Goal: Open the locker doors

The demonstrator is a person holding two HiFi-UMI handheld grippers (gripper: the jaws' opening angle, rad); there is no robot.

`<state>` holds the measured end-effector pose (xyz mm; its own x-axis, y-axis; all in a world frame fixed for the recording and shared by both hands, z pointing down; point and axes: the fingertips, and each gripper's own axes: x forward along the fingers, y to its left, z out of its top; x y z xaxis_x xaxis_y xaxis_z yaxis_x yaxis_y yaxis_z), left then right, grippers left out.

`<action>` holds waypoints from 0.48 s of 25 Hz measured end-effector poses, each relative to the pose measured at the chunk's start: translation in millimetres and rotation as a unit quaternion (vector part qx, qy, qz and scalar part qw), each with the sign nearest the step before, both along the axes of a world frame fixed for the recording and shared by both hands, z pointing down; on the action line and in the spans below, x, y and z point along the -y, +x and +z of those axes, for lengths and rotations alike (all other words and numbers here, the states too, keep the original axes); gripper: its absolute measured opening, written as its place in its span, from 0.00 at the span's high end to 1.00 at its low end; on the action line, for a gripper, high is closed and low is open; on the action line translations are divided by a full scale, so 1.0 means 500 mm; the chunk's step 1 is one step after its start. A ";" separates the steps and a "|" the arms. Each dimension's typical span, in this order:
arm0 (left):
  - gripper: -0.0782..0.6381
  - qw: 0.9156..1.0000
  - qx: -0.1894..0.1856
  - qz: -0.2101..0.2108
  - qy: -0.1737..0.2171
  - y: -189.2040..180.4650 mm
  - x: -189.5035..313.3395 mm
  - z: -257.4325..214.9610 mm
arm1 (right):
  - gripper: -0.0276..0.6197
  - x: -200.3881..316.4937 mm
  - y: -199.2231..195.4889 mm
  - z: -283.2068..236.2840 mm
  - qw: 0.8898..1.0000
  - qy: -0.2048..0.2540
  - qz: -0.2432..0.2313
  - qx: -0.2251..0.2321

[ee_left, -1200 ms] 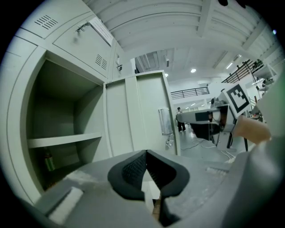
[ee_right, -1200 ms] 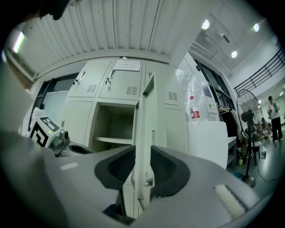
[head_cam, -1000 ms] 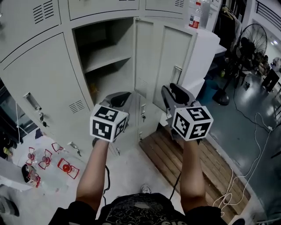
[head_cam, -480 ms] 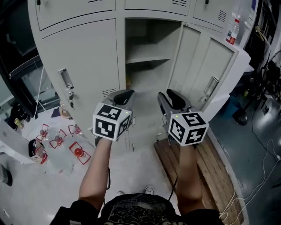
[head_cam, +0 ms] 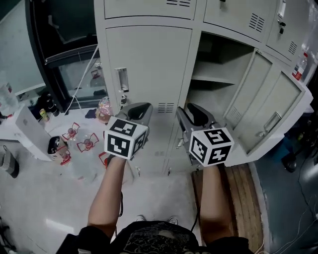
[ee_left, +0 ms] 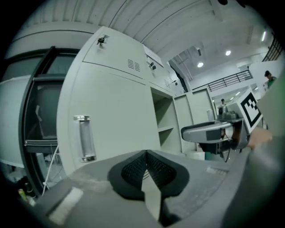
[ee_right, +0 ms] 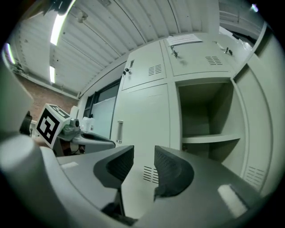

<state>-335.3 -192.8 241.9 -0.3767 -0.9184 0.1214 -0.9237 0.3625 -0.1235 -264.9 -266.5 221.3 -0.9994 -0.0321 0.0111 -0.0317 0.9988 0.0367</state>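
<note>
At the grey locker bank [head_cam: 149, 12]: right-hand door [head_cam: 271, 116] swung open, left-hand door [head_cam: 149, 64] shut and outstanding; left tongs [ee_left: 146, 154] together, empty; right tongs [ee_right: 144, 153] apart, just widened, nothing between.

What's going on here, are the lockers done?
A person stands facing a bank of pale grey metal lockers, a hand-held gripper in each hand. One locker compartment is open, its swung-out grey metal door off to the right. The closed grey locker door left of it has its upright chrome handle untouched. The left hand-held gripper is shut and empty; the right hand-held gripper has just been opening its jaws, nothing between them. Neither touches a locker.
</note>
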 end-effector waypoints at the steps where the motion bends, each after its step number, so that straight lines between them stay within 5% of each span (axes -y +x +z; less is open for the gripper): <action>1: 0.89 1.000 0.001 -0.009 -0.002 -0.014 -0.020 -0.001 | 0.75 -0.019 -0.017 0.002 1.000 0.001 -0.011 -0.002; 12: 0.89 0.994 -0.004 -0.105 -0.003 -0.137 -0.228 0.008 | 0.71 -0.224 -0.193 0.001 0.993 -0.001 -0.122 -0.003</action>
<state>-403.8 -78.6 245.8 -0.5596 -0.8183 0.1312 -0.8284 0.5473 -0.1194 -361.5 -154.5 221.5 -0.9775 0.2103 0.0163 0.2107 0.9769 0.0344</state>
